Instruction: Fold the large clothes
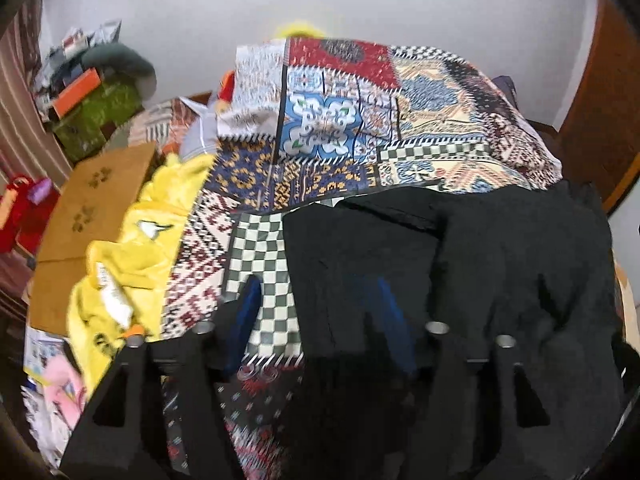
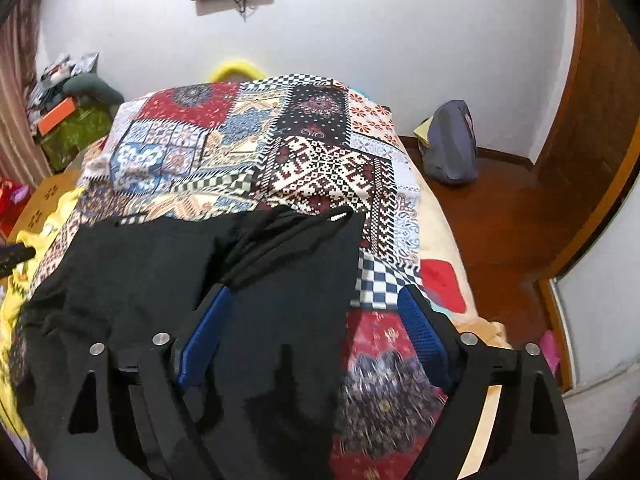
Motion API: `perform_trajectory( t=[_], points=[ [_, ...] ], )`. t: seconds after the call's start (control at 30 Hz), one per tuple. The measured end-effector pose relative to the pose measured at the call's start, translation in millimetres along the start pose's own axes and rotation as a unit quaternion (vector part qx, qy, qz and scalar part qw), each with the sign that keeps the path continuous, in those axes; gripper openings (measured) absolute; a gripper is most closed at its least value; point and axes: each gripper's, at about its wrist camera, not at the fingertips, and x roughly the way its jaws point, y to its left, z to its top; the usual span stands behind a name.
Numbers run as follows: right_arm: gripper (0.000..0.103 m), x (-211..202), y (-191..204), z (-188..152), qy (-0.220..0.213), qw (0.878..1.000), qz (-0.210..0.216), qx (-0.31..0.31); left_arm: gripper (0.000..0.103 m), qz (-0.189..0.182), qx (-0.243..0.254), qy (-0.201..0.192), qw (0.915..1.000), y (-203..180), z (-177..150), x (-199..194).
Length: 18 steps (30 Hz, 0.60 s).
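- My left gripper (image 1: 316,300) is spread, over the black garment's (image 1: 460,264) left edge.
- My right gripper (image 2: 316,308) is spread, over the black garment's right edge, gripping nothing.

Black garment (image 2: 168,264) on patchwork-print bedsheet (image 2: 320,168): red, blue, cream, checkered. Yellow cloth (image 1: 132,248) beside. My fingers' pads (image 2: 202,336) blue.

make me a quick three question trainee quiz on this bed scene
1. True or false: the right hand-held gripper is clamped on the black fabric garment.
2. What lies directly under that garment? A) patchwork patterned bedspread B) bare wooden floor C) cardboard box
3. What colour is the crumpled fleece garment beside the left hand-held gripper?

Key: 1 false, its jaws stand open; 2 A; 3 yellow.
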Motion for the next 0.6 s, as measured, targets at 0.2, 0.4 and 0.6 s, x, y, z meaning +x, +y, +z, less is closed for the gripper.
perform_trajectory(
  t=[0.2,0.4,0.6],
  points=[
    [0.083,-42,0,-18,-0.001,1.000,0.017,-0.011,0.087,-0.010,-0.010,-0.007,0.9999,3,-24,-53],
    [0.083,-60,-10,-50,0.019,0.999,0.032,0.010,0.087,-0.016,-0.015,0.012,0.9997,20,-69,-83],
    [0.083,-74,-21,-87,0.042,0.998,0.041,0.035,0.087,-0.015,-0.045,0.062,0.9970,41,-127,-78]
  ],
)
